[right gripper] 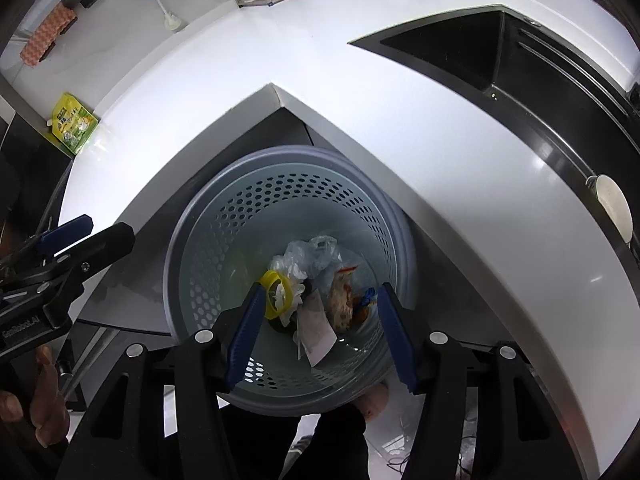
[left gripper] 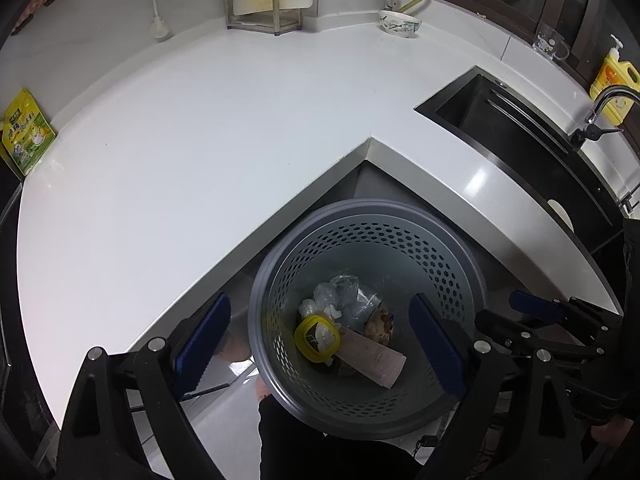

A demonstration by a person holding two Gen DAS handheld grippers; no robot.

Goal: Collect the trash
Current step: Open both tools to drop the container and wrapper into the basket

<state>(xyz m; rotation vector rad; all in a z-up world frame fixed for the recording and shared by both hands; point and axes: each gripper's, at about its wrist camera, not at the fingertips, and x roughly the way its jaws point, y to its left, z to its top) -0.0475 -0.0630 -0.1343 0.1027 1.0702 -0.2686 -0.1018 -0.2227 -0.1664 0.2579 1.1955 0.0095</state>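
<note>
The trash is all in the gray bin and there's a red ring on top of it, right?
Almost. The ring lying on the trash in the gray bin is yellow, not red. Both wrist views show it, beside a paper slip and crumpled plastic.

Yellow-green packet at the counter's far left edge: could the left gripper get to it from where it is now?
Probably yes. The left gripper hangs open and empty over the trash bin, and the white counter between it and the yellow-green packet is bare. It lies close to the dark edge beside it, which may crowd one finger.
</note>
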